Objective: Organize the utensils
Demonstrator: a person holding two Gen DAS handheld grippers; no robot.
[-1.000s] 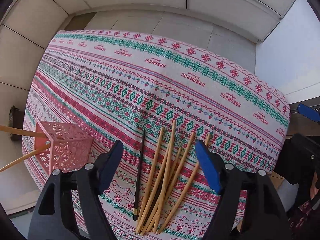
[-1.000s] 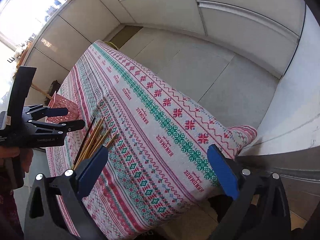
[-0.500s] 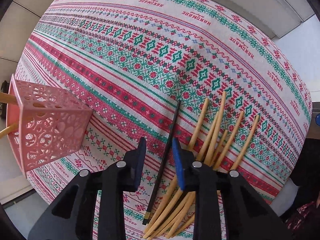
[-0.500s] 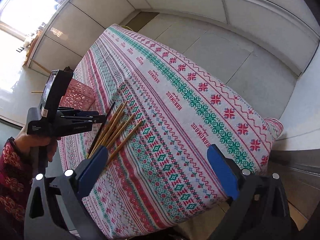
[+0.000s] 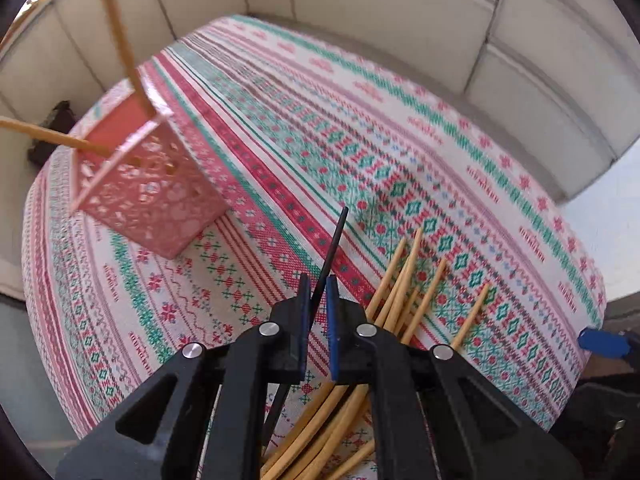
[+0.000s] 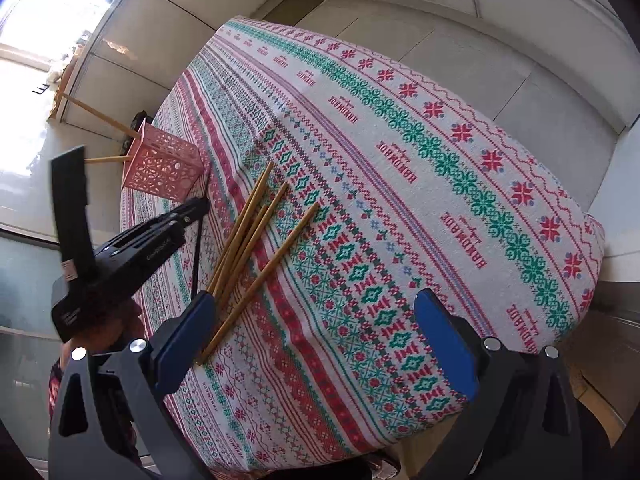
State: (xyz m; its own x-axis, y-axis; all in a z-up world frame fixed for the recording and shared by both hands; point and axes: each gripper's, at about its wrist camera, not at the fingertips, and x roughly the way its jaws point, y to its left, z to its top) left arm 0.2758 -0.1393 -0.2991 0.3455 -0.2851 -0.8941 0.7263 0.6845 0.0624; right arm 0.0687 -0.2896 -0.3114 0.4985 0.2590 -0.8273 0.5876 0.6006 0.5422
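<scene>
We find the left tongs (image 5: pixel 317 300) clamped on the black chopstick (image 5: pixel 334 240), their jaws having just been closing around it, beside the wooden chopsticks (image 6: pixel 256 232) near the table's (image 6: pixel 460 184) front edge. The right tongs (image 6: pixel 316 344) stand apart, empty. The pink holder (image 5: pixel 160 200) sits at the left corner. We judge the thin stick could pivot or slip in the grip, and a lift may drag neighbouring sticks off the edge.

Home dining spot, patterned tablecloth (image 6: pixel 400 184), chopsticks (image 6: pixel 256 232)
</scene>
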